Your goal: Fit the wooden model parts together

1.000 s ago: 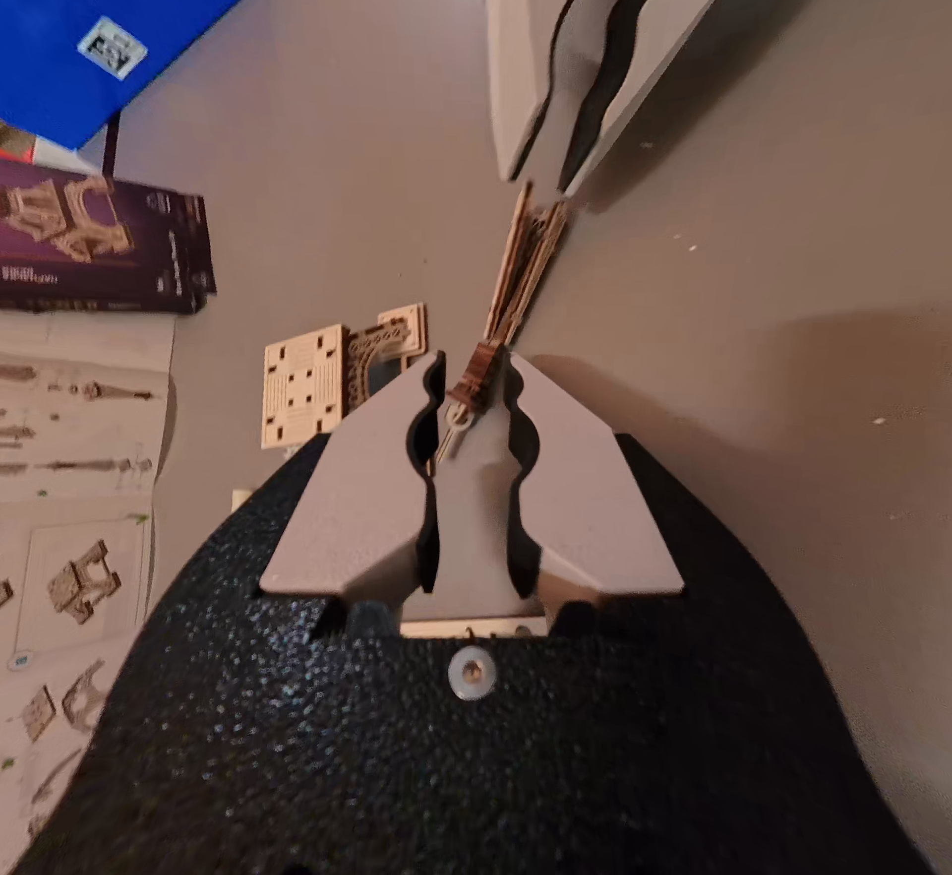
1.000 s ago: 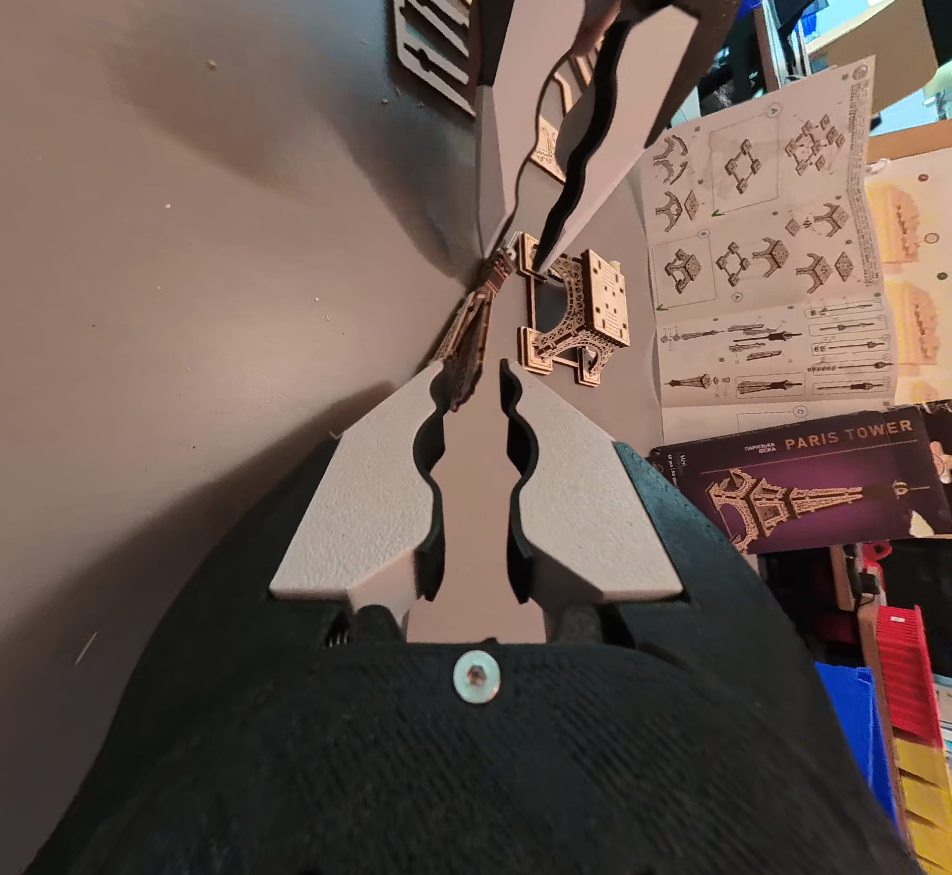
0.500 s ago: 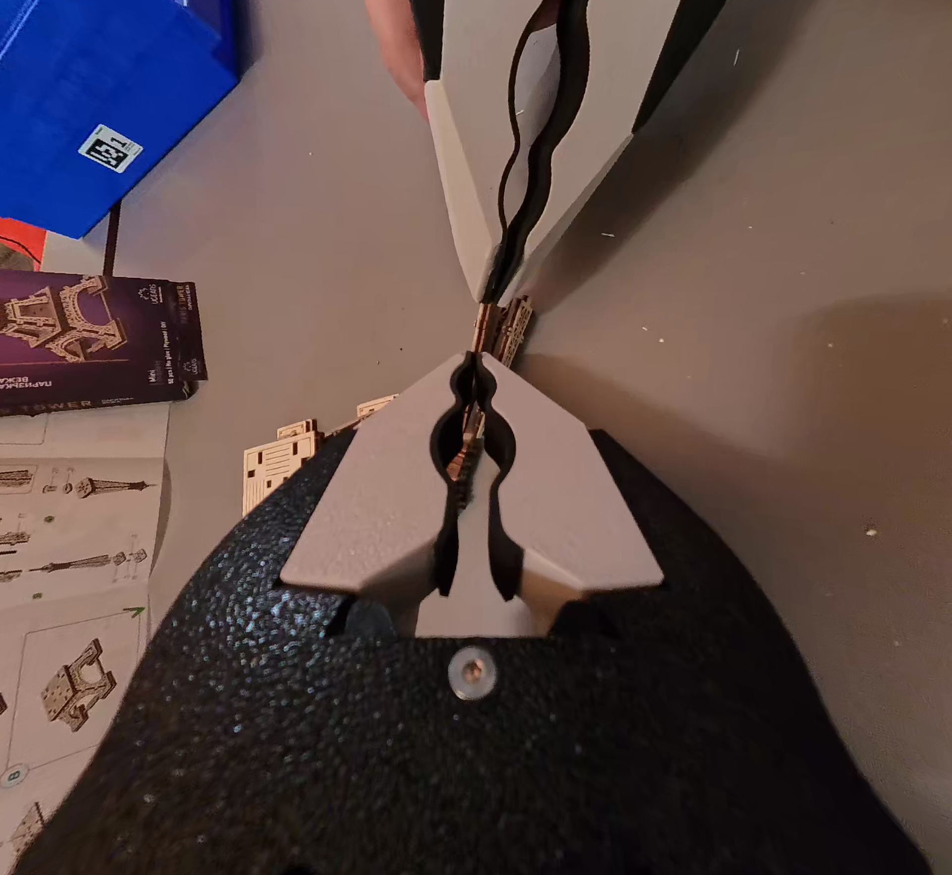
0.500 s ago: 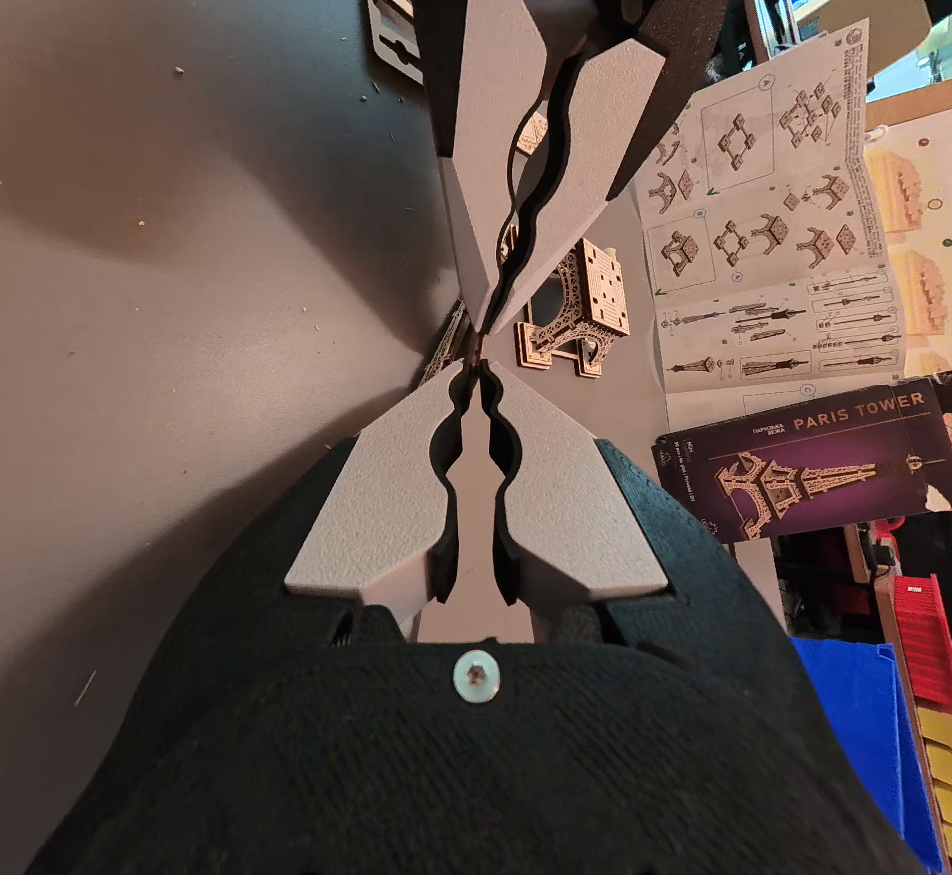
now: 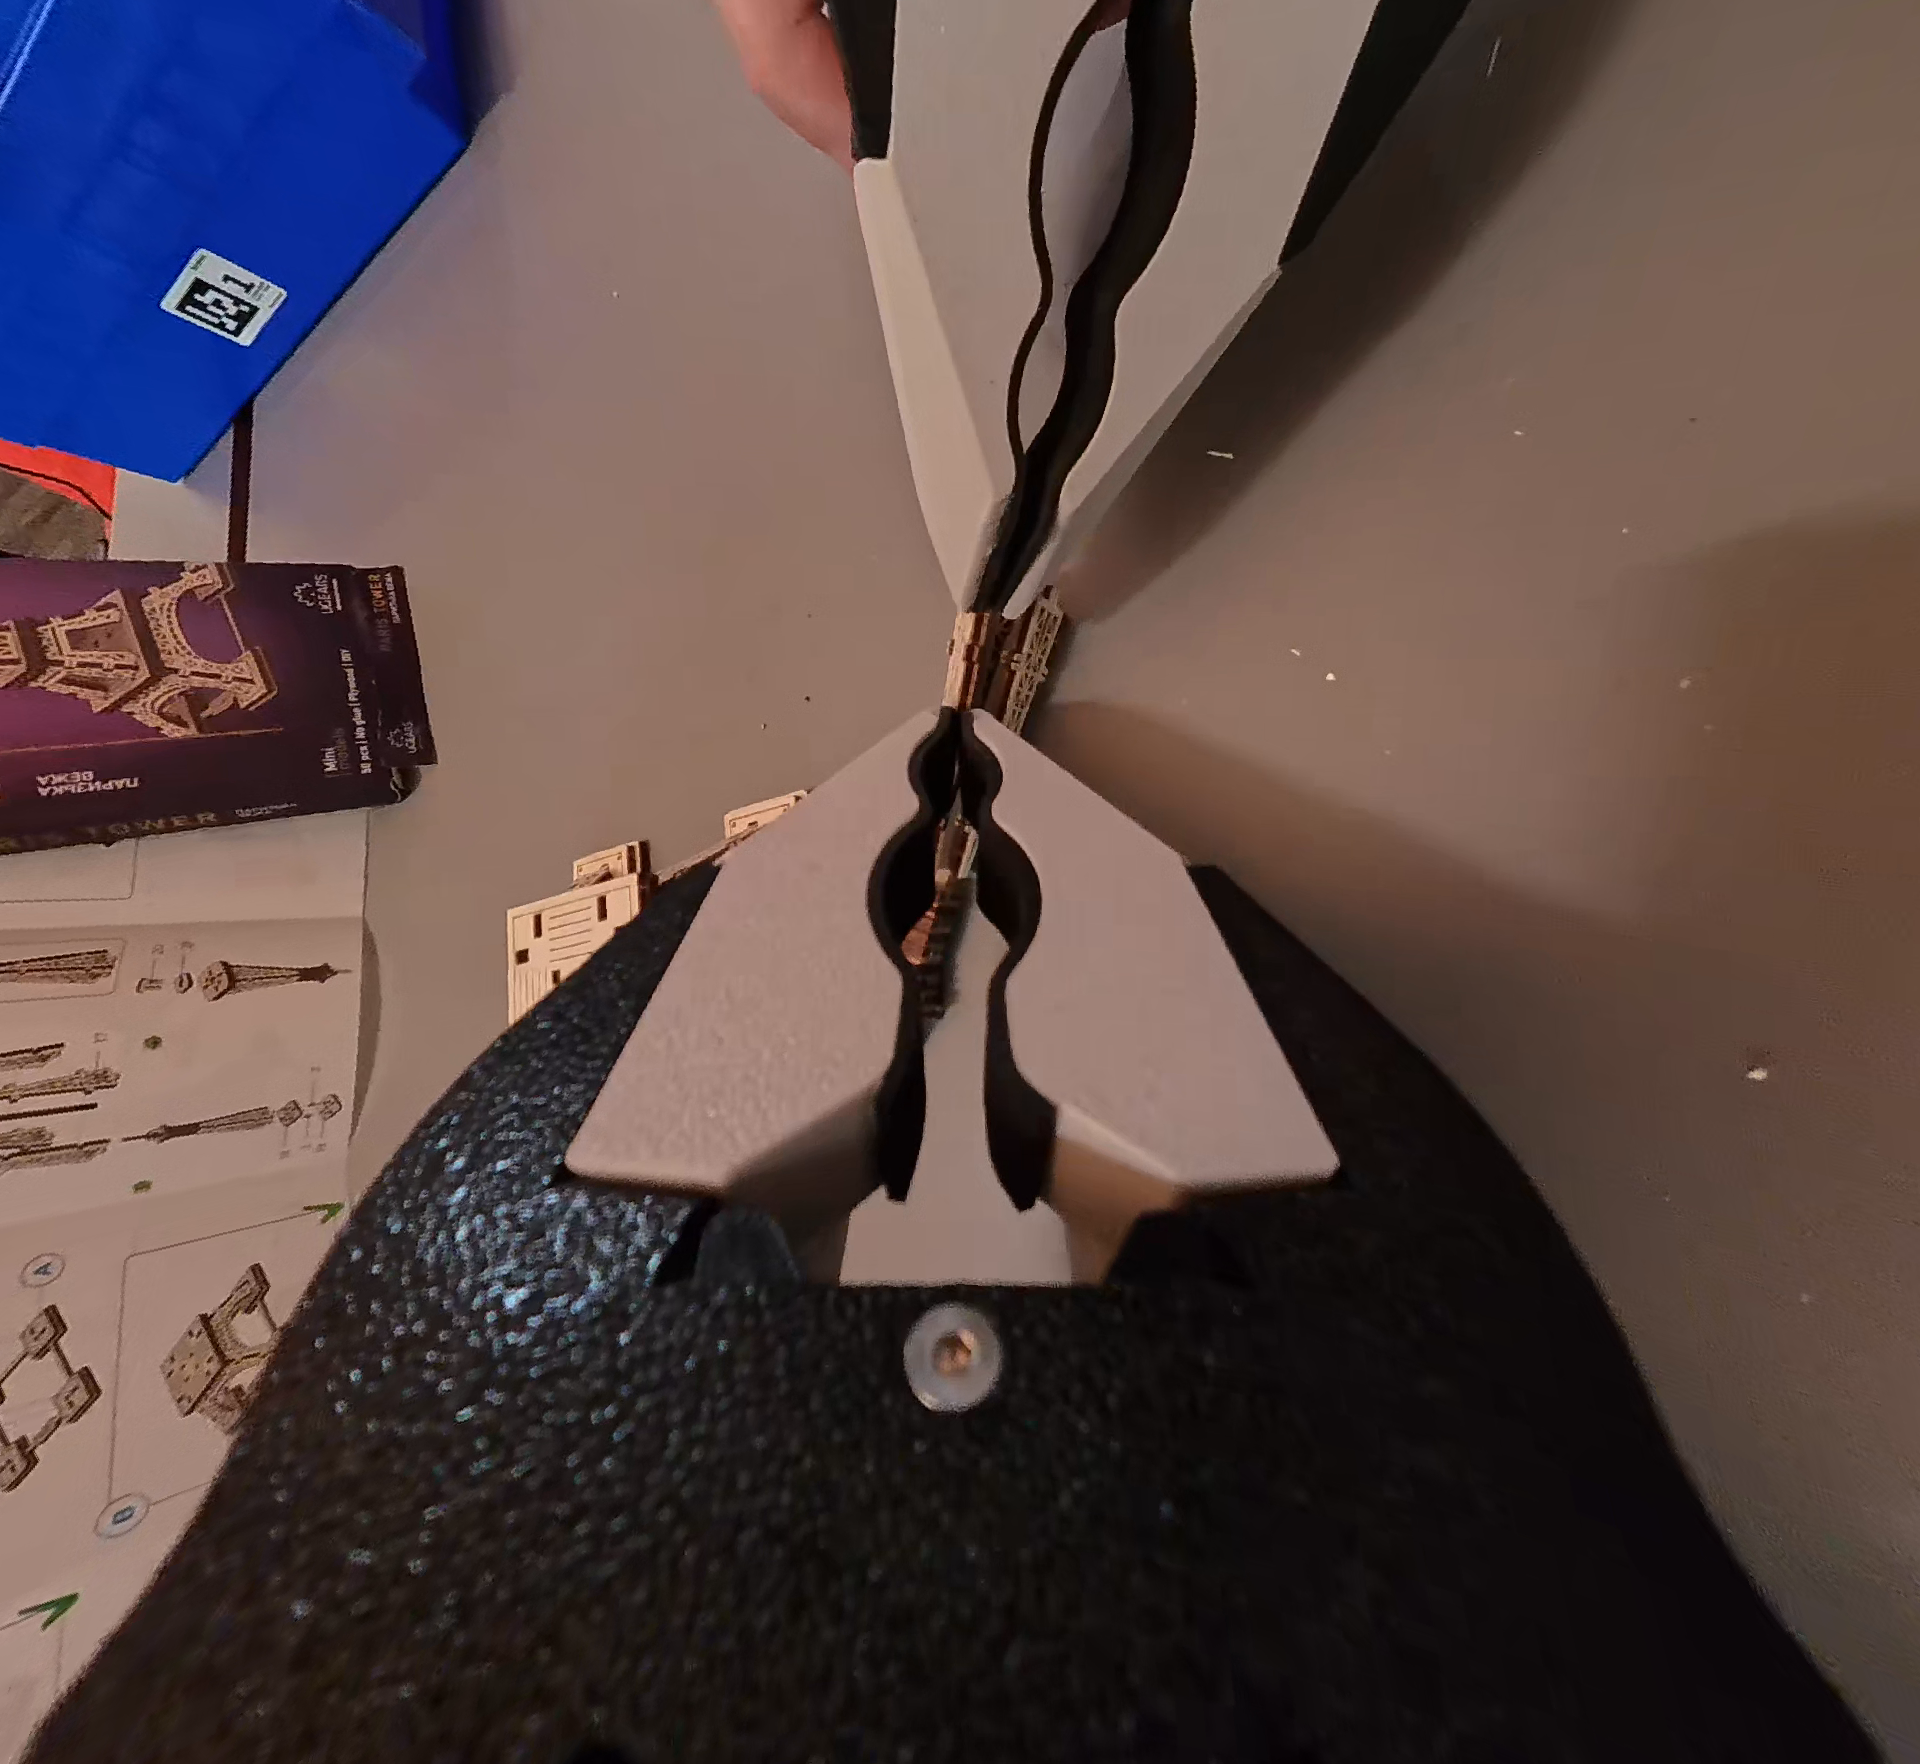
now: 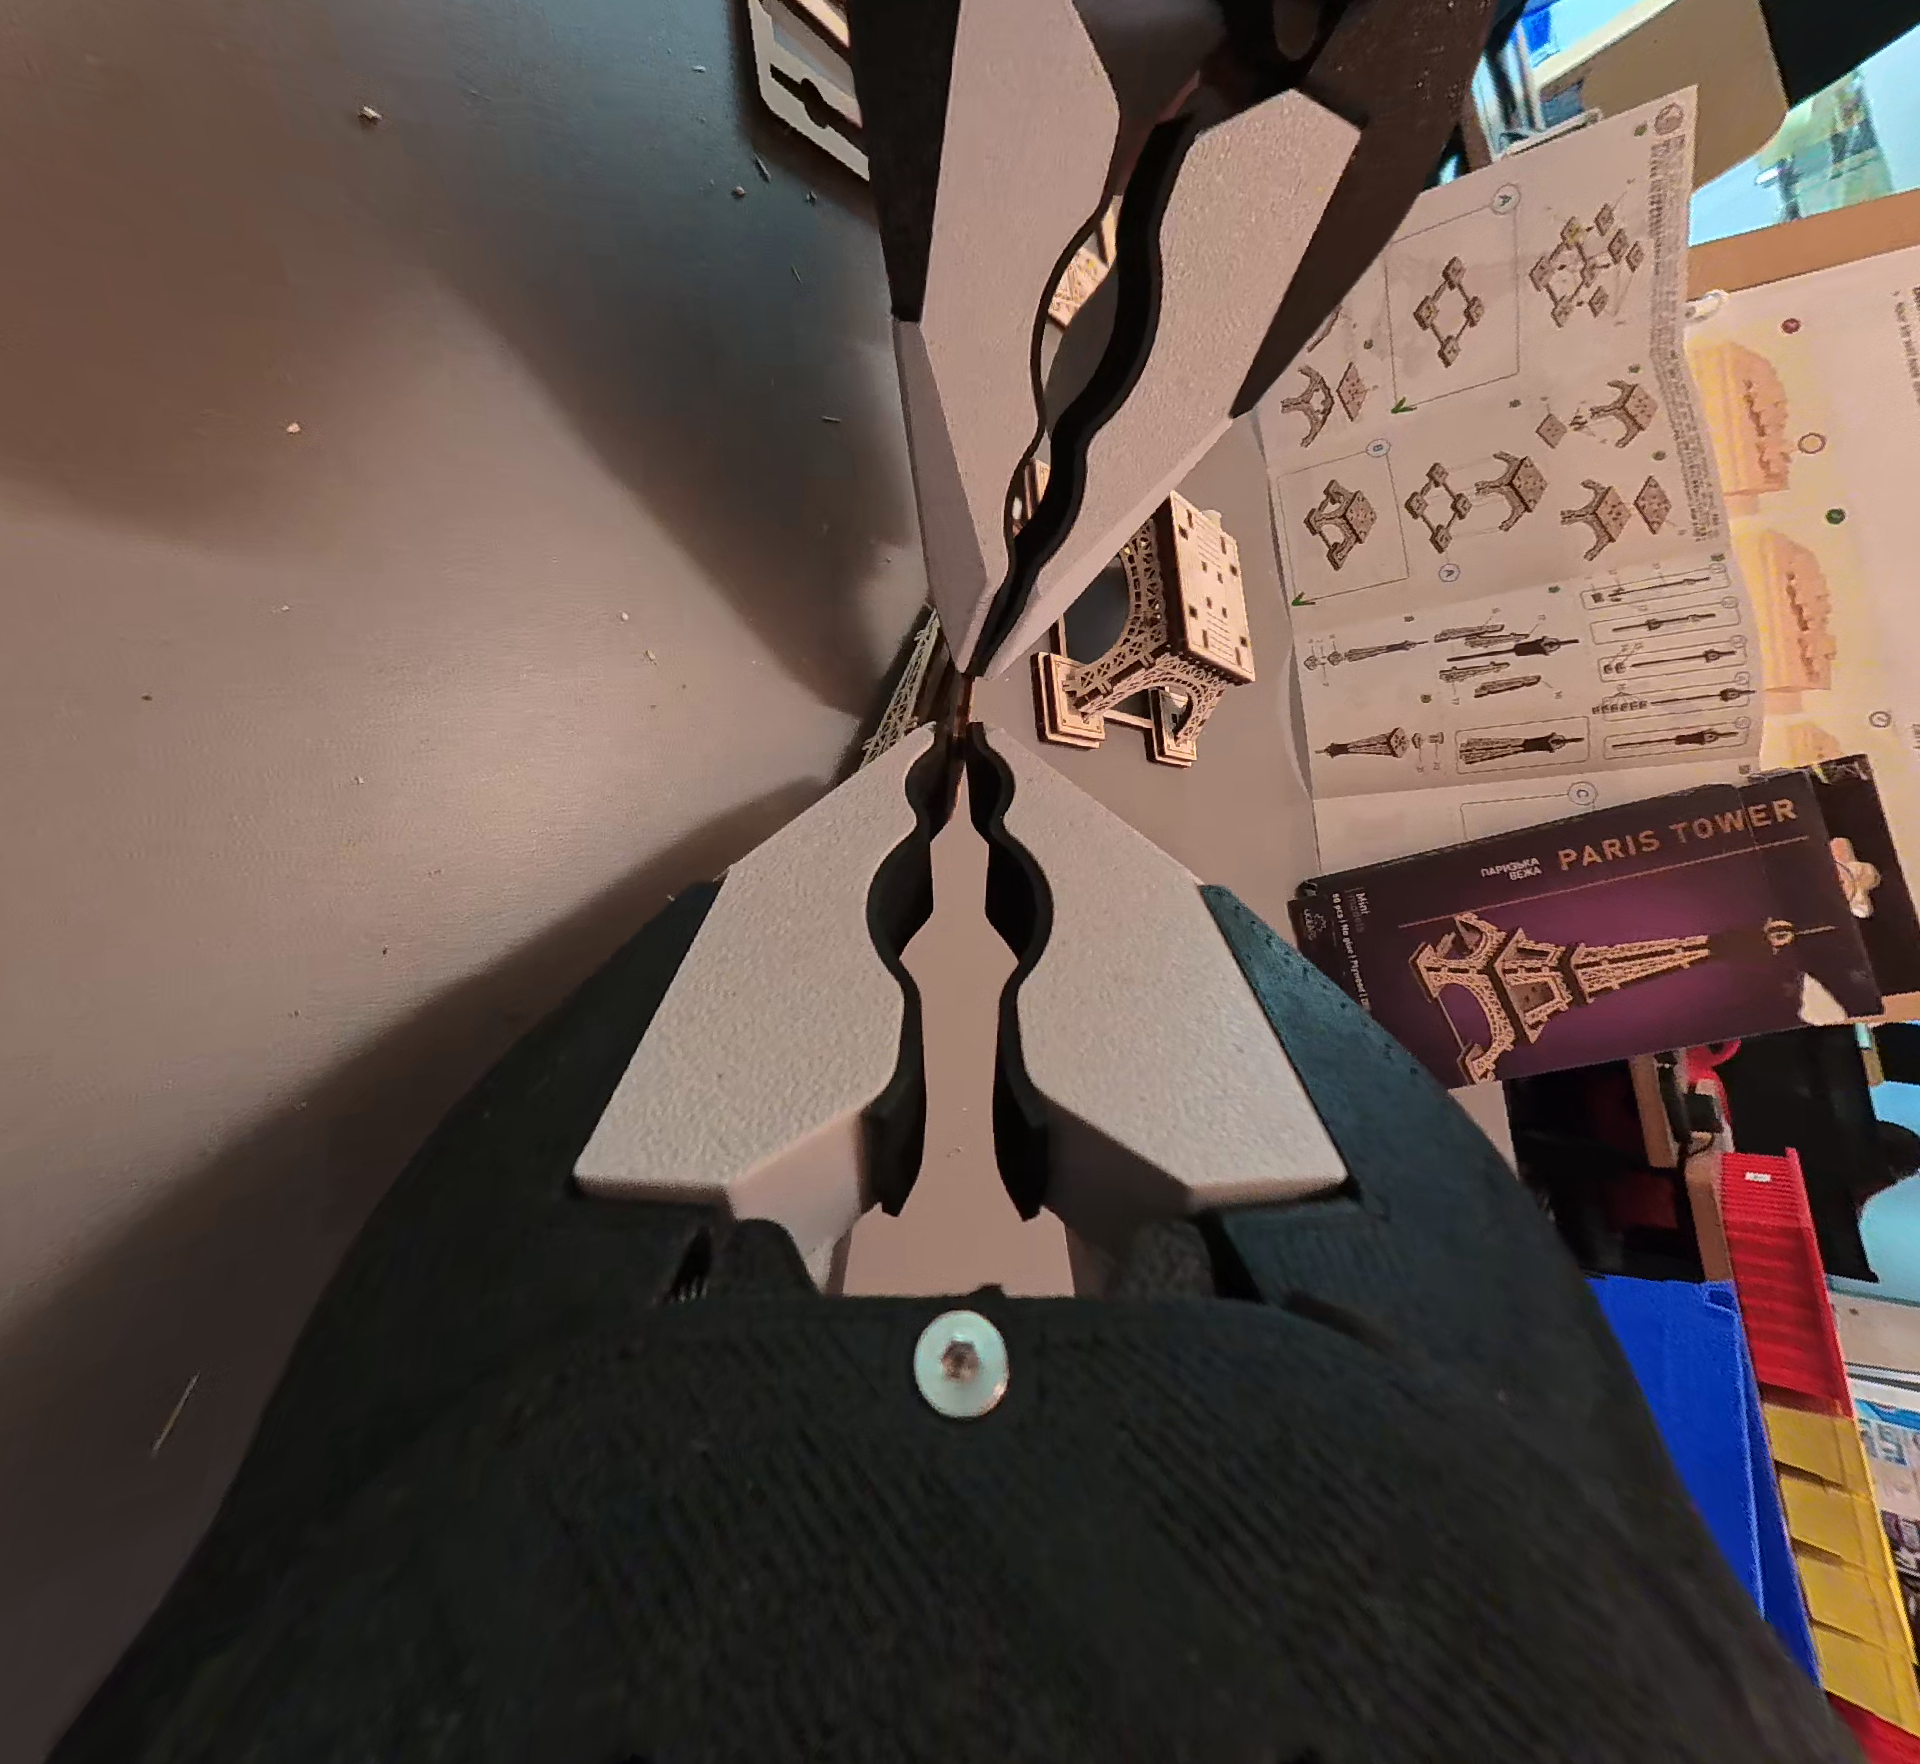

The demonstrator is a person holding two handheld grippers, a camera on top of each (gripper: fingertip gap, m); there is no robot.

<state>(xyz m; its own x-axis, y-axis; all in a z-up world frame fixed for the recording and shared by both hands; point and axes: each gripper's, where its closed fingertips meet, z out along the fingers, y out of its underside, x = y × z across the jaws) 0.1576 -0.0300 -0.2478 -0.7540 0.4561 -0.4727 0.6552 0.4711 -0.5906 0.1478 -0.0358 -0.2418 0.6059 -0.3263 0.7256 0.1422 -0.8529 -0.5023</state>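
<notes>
Fingers of my left gripper [image 5: 958, 727] are clamped on a slim wooden spire piece [image 5: 969, 665], which runs back between them. Fingers of my right gripper [image 6: 956, 740] are clamped on the opposite end of the same piece, tip to tip with the left, above the grey worktop [image 5: 1558, 779]. The wooden tower base [image 6: 1153, 634] lies on the worktop just beside, with the instruction sheet [image 6: 1507, 488] and the purple box [image 6: 1600, 925] toward one edge.

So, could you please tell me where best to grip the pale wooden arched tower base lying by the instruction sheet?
The pale wooden arched tower base lies tipped on its side; probably pinch its solid square platform across opposite edges from above, since the lattice legs look thin.
</notes>
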